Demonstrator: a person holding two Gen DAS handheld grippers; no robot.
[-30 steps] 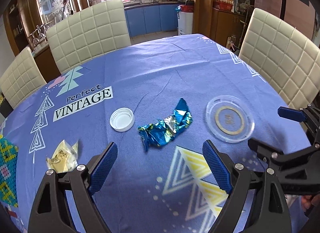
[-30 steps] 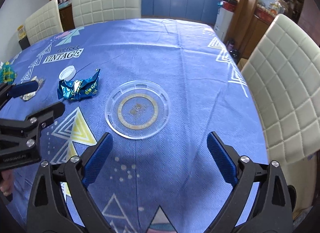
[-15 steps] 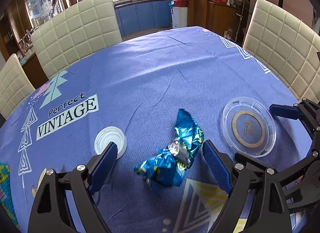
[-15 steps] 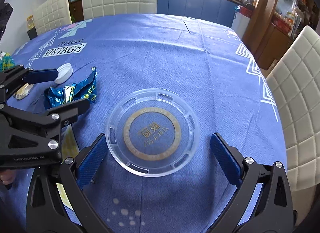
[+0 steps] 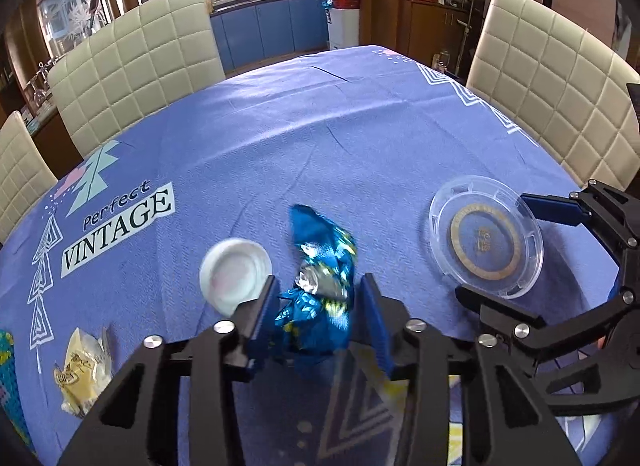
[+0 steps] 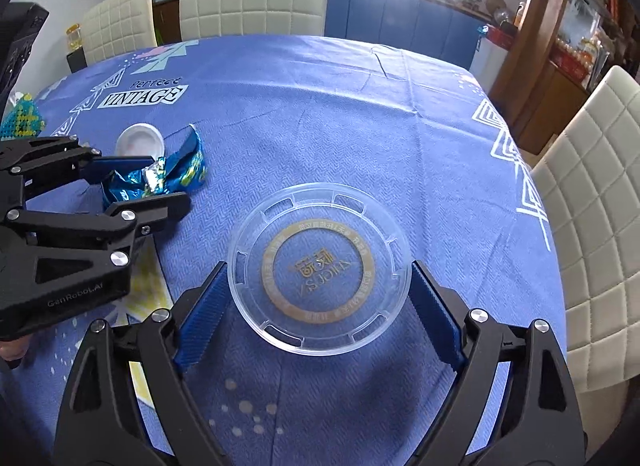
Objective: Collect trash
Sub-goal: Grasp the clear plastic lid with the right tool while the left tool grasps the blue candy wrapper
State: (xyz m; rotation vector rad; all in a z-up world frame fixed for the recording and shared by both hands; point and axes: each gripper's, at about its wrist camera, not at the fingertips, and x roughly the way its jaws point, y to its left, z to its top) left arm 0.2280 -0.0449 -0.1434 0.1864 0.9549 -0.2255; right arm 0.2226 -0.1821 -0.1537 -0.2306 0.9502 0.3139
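Observation:
A crumpled blue foil wrapper (image 5: 316, 286) lies on the blue tablecloth. My left gripper (image 5: 316, 314) has closed on its near end; its pads press the wrapper's sides. The wrapper also shows in the right wrist view (image 6: 160, 181) between the left gripper's fingers (image 6: 120, 163). A clear round plastic lid (image 6: 320, 270) with a gold ring lies flat. My right gripper (image 6: 318, 310) is open around it, pads at its left and right rims. The lid also shows in the left wrist view (image 5: 486, 236).
A white bottle cap (image 5: 236, 272) lies just left of the wrapper. A yellowish clear wrapper (image 5: 82, 366) lies at the near left. Cream padded chairs (image 5: 136, 65) stand around the table. The table edge is close on the right (image 6: 556, 266).
My left gripper moved forward over the blue wrapper and closed from wide open onto it. My right gripper moved forward until its open fingers flank the clear lid.

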